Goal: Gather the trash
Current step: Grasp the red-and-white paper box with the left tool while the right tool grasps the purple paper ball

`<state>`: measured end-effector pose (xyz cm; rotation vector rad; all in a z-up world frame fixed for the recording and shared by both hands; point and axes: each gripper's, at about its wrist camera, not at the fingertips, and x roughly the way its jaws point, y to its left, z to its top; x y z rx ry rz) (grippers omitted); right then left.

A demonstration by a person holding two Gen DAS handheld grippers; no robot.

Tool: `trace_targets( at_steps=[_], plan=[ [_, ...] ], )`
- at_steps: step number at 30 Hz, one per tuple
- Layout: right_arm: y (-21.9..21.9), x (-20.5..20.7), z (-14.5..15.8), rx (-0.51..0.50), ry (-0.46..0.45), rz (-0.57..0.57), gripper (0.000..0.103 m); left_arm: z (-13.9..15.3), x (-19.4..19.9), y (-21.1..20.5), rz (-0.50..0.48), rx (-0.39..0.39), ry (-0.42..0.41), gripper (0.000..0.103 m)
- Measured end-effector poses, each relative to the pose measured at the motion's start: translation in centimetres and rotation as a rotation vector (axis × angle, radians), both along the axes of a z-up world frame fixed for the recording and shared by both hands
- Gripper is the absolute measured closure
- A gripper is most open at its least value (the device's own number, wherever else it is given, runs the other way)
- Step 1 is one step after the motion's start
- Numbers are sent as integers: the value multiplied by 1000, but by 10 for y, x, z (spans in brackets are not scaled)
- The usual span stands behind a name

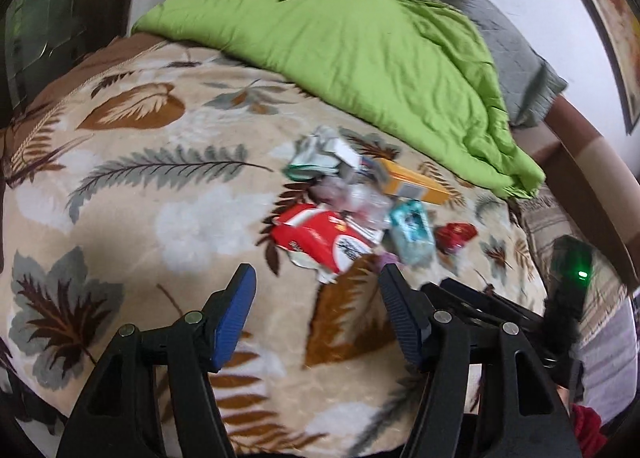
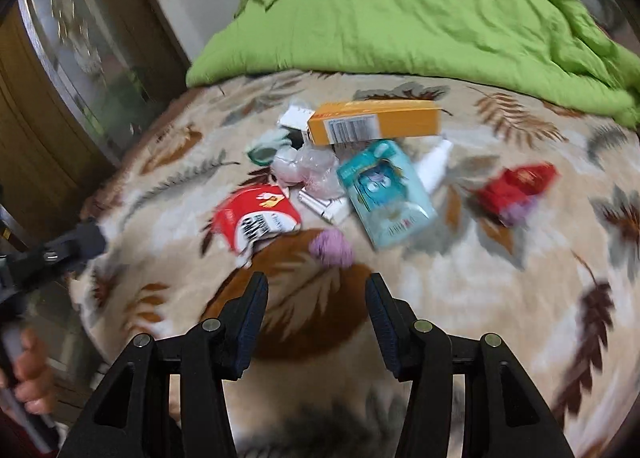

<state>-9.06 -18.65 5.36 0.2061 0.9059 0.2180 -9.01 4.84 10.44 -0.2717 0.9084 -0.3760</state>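
We hold both grippers above the bed (image 1: 120, 185), the left gripper (image 1: 316, 278) and right gripper (image 2: 316, 284) each with fingers spread wide and empty. The trash pile (image 2: 340, 177) lies just ahead: an orange box (image 2: 376, 121), a teal packet (image 2: 384, 193), a red-and-white wrapper (image 2: 256, 217), perhaps a purple wad (image 2: 332, 246), blurred.

Left hand-held gripper (image 1: 316, 278): two black plastic arms, triangular cut-outs near base, round silver pivot screws on each arm. Fingers (image 1: 236, 314) faced with blue ribbed pads.

Right hand-held gripper (image 2: 316, 286): same black frame, same silver screws, triangular cut-outs; pads (image 2: 252, 322) dark blue, ribbed, blurred.

In left wrist view, right unit's body black, small green light lit (image 1: 582, 274).

Left hand (image 2: 34, 378): bare skin, fingers wrapped on dark handle.
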Motion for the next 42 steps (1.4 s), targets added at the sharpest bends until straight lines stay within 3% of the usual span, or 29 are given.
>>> trace_targets(
  at_steps=[2,5,6,8,9,19,21,23,27,29,30,33,39,42],
  plan=[
    [5,19,-12,-47,18,1,49,-7,10,1,2,4,20,40],
    [3,40,-25,-35,47,-3,49,-18,22,0,8,12,45,39],
    [2,46,-29,-30,55,-6,51,-21,25,-2,8,11,54,39],
    [1,53,-35,-15,74,-1,70,-28,35,-6,9,11,74,38],
    [1,54,-37,-7,86,4,70,-32,42,-10,8,14,86,38],
    [-25,-7,-15,83,8,-82,71,-78,91,-58,31,54,223,31],
    [-32,-19,-8,111,-16,-106,71,-81,95,-68,53,77,196,18],
    [-37,-27,-2,116,-40,-126,71,-81,100,-80,68,123,166,12],
    [-38,-37,-1,131,-48,-137,71,-88,104,-100,67,232,101,11],
    [-40,-41,1,136,-56,-147,71,-90,97,-103,62,277,54,19],
    [-42,-43,1,138,-60,-154,71,-89,95,-103,60,284,33,31],
    [-42,-45,0,146,-58,-158,71,-86,89,-97,41,261,1,53],
    [-39,-52,3,143,-74,-161,71,-77,75,-80,-6,150,2,67],
    [-38,-58,5,139,-83,-167,71,-69,58,-83,-43,149,-25,71]
  ],
)
